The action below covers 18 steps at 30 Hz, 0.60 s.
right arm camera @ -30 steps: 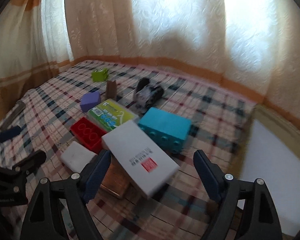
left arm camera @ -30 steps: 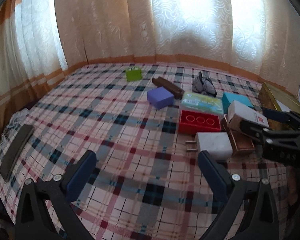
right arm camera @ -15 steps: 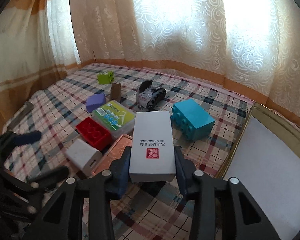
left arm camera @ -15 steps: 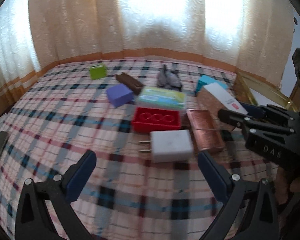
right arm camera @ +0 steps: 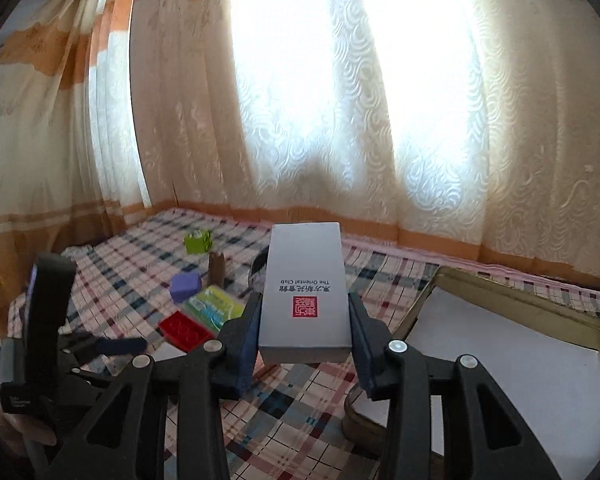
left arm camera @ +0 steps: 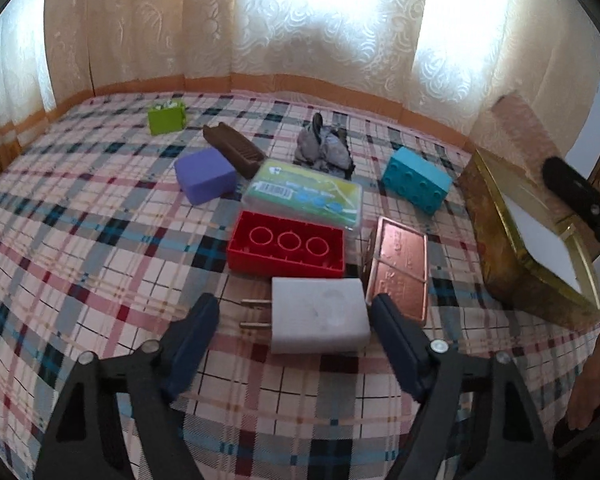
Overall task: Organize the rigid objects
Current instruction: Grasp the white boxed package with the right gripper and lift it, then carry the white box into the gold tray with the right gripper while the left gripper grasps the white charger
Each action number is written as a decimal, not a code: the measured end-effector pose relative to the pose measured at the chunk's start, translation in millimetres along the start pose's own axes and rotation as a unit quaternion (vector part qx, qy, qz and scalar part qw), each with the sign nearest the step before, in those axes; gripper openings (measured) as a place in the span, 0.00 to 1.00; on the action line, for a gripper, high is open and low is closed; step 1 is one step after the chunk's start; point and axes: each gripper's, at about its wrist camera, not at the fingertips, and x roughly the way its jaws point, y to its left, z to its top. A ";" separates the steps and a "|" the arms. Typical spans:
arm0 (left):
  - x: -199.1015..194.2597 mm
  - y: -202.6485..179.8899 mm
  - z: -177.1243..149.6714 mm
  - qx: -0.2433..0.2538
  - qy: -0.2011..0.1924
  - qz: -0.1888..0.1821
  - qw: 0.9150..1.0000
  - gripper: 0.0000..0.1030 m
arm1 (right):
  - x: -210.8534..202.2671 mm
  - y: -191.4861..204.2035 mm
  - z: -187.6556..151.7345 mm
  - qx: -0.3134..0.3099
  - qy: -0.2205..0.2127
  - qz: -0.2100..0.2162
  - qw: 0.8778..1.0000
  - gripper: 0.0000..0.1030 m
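My right gripper (right arm camera: 304, 320) is shut on a white box with a red seal (right arm camera: 305, 292) and holds it in the air beside the gold tin (right arm camera: 512, 308), which has a white lining. My left gripper (left arm camera: 296, 320) is open, its jaws on either side of a white plug adapter (left arm camera: 320, 320) lying on the plaid cloth. Behind the adapter lie a red brick (left arm camera: 286, 248), a copper tin (left arm camera: 398, 270), a green-labelled clear case (left arm camera: 304, 194), a teal brick (left arm camera: 416, 180), a purple block (left arm camera: 206, 176), a brown box (left arm camera: 234, 150) and a green block (left arm camera: 167, 119).
The gold tin (left arm camera: 500, 236) stands at the right edge of the bed. A grey crumpled cloth (left arm camera: 324, 148) lies behind the clear case. Curtains hang along the far side. The left gripper (right arm camera: 112, 346) shows at the lower left of the right wrist view.
My right gripper closed on the white box, lifted it off the pile and carried it right, beside the tin. My left gripper moved in around the plug adapter.
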 end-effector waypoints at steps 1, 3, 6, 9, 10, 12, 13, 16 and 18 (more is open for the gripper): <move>1.2 1.9 -0.7 -0.002 0.005 0.003 1.000 0.78 | -2.2 -1.3 1.1 0.002 -0.003 0.001 1.000 0.42; 0.9 1.5 -2.5 0.008 0.006 0.014 1.000 0.77 | -4.1 -3.4 1.0 0.000 -0.006 -0.002 1.000 0.42; 4.2 -1.7 -2.2 0.027 0.014 0.047 0.998 0.76 | -7.0 -6.0 0.3 -0.001 -0.008 -0.006 1.000 0.42; 9.6 -5.9 1.2 0.042 0.019 0.064 0.997 0.74 | -8.0 -8.1 -0.6 0.000 -0.010 -0.010 1.000 0.42; 10.2 -6.0 2.8 0.043 0.017 0.061 0.997 0.66 | -7.8 -8.1 -0.6 0.000 -0.011 -0.012 1.000 0.42; 9.5 -6.4 3.7 0.046 0.014 0.058 0.997 0.61 | -7.8 -10.9 -0.4 0.007 -0.011 -0.015 1.000 0.42; 9.2 -6.0 3.7 0.045 0.014 0.056 0.997 0.61 | -7.9 -12.7 -0.1 0.011 -0.012 -0.017 1.000 0.42; 5.9 -1.4 3.3 0.035 0.009 0.043 0.998 0.61 | -8.1 -20.3 0.8 0.022 -0.015 -0.026 0.999 0.42; 0.2 1.8 2.0 0.021 -0.002 0.034 0.999 0.61 | -9.7 -25.7 1.3 0.030 -0.018 -0.031 0.999 0.42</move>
